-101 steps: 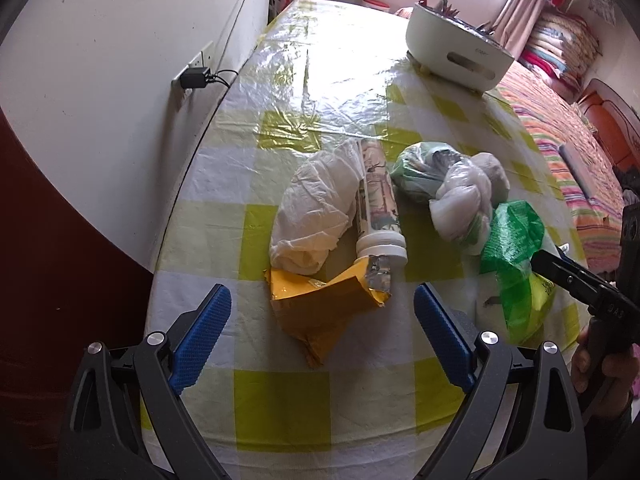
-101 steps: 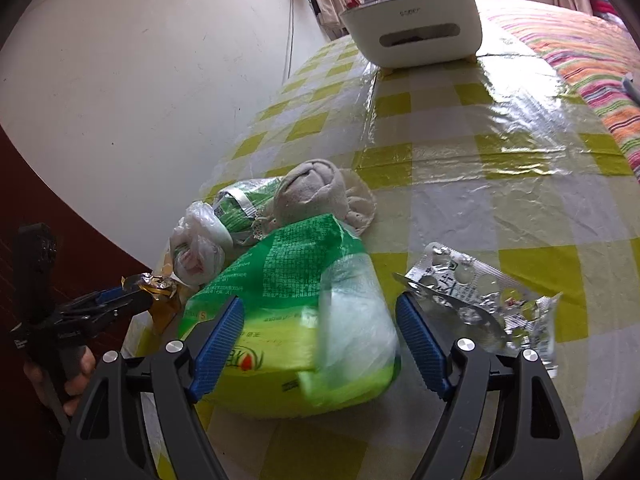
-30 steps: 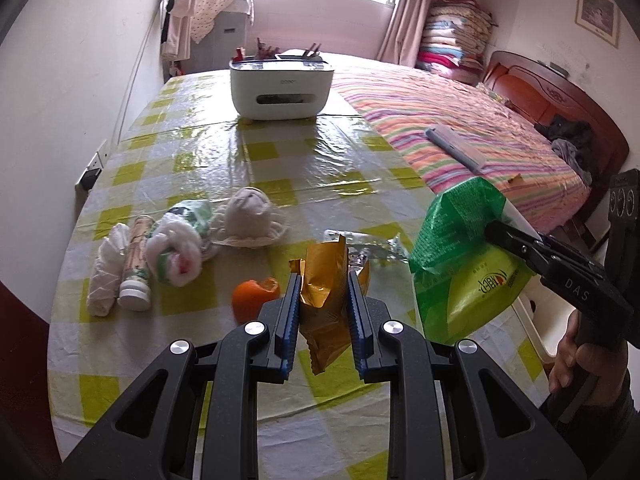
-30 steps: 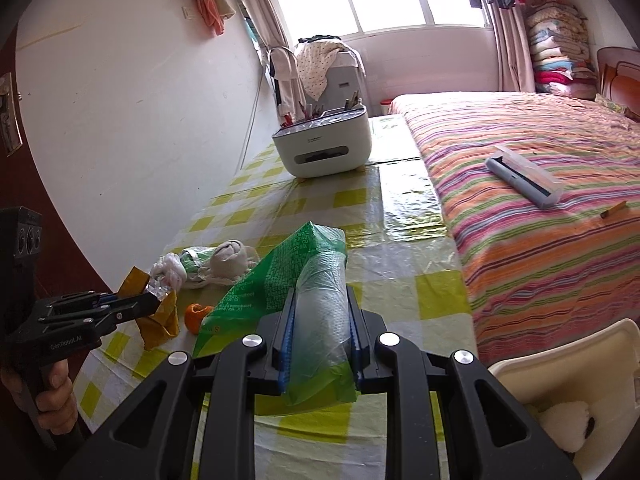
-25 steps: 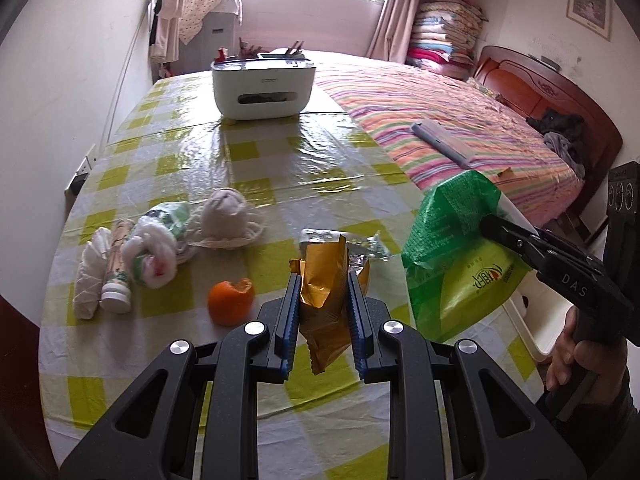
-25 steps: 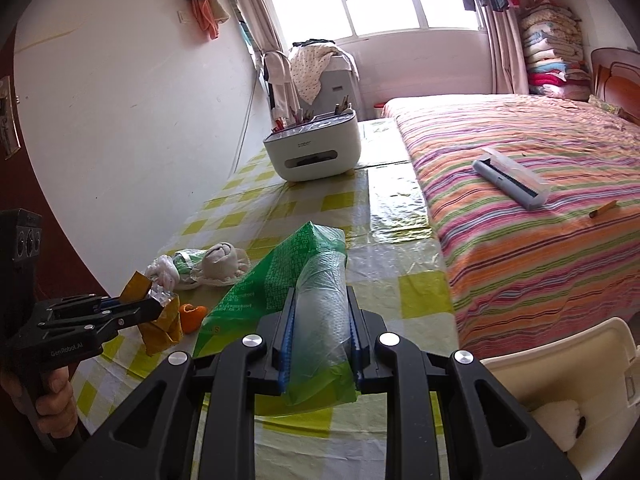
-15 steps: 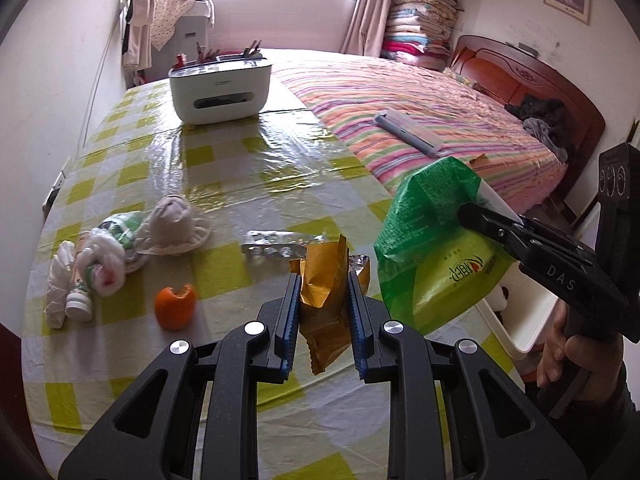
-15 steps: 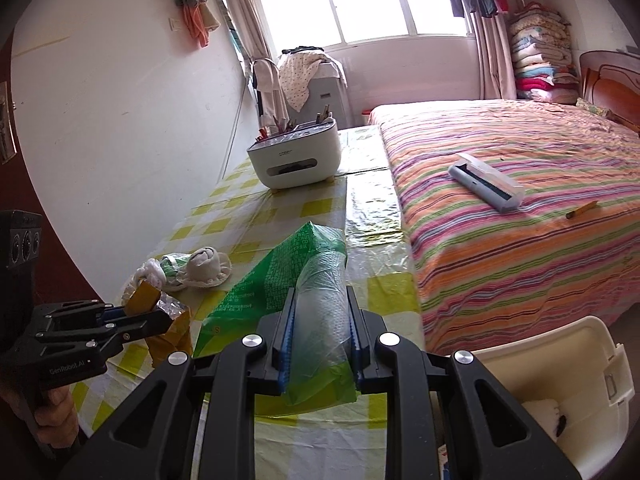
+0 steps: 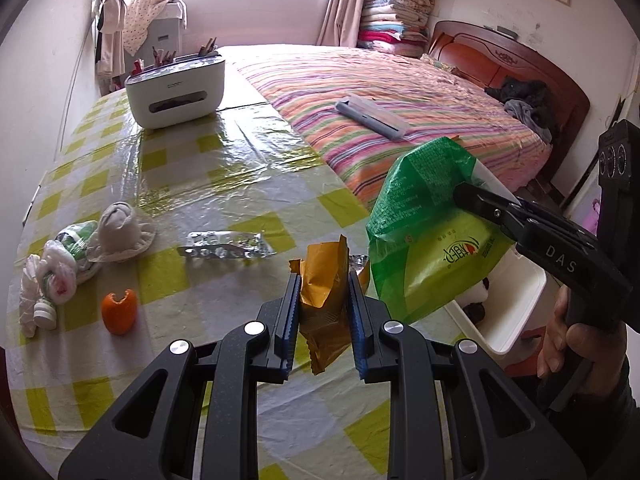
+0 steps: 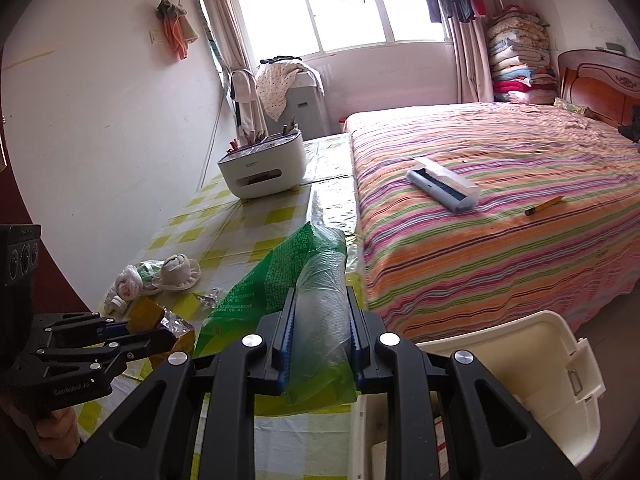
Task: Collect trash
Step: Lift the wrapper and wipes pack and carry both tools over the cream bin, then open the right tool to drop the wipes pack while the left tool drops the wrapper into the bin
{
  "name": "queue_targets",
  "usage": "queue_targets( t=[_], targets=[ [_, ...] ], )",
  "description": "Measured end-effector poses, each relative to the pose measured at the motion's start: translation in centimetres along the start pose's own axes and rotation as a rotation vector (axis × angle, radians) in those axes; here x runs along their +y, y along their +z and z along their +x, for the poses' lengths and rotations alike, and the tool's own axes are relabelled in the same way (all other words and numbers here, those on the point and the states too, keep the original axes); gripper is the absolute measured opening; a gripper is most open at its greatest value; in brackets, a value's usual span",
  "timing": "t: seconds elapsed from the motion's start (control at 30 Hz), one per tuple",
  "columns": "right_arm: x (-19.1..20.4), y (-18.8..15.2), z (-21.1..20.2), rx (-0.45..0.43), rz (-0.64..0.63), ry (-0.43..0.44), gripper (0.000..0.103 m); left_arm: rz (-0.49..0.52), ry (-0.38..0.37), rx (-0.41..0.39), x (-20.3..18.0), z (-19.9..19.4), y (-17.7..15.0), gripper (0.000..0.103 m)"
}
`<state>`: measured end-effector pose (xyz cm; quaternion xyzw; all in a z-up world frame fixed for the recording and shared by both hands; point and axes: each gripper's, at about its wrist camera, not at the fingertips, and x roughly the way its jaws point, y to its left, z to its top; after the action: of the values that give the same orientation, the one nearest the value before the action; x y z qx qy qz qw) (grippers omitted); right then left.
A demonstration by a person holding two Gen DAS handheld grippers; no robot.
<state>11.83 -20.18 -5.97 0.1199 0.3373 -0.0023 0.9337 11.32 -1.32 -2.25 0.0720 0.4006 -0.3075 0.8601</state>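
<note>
Carrying a crumpled yellow wrapper (image 9: 323, 280), the left hand-held gripper (image 9: 323, 304) hangs clamped above the tabletop (image 9: 224, 184). The right hand-held gripper (image 10: 320, 340) pinches a green plastic bag (image 10: 280, 280) beside the white bin (image 10: 532, 364); dropping both inside seems next.

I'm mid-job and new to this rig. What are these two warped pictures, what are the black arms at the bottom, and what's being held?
No robot here: a person carries a hand-held claw in each hand, and a wide-angle camera on each looks along its two fingers, so the black arms at the bottom are that claw's own.

Left camera view: the left claw is shut on a yellow wrapper. The right claw enters at the right, holding a green bag.

Right camera view: the right claw is shut on the same bag, with a white bin below at the right.

On the table lie an orange peel, a foil pill pack, wadded bags and tissue, and a white organiser.
</note>
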Motion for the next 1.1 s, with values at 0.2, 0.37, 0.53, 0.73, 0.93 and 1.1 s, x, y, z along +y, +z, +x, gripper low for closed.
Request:
queue_targets(
  t=[0.2, 0.37, 0.53, 0.73, 0.93, 1.1],
  targets=[
    [-2.0, -0.1, -1.1, -0.014, 0.016, -0.042, 0.022, 0.035, -0.022, 0.004, -2.3, 0.5, 0.1, 0.022],
    [-3.8, -0.4, -1.9, -0.020, 0.038, -0.086, 0.022, 0.062, -0.030, 0.010, -4.0, 0.8, -0.1, 0.022],
    [-5.3, -0.6, -2.7, -0.034, 0.057, -0.122, 0.022, 0.069, -0.057, 0.020, -5.3, 1.3, -0.2, 0.022],
    [-6.3, -0.6, -3.6, -0.054, 0.057, -0.173, 0.022, 0.082, -0.087, 0.017, -7.0, 1.2, -0.1, 0.022],
    [-7.2, -0.7, -4.5, -0.076, 0.035, -0.265, 0.024, 0.101, -0.113, 0.015, -8.9, 1.4, 0.0, 0.022],
    [-8.2, -0.8, -5.0, -0.084, 0.046, -0.307, 0.024, 0.134, -0.117, 0.027, -10.4, 1.8, -0.2, 0.022]
  ],
)
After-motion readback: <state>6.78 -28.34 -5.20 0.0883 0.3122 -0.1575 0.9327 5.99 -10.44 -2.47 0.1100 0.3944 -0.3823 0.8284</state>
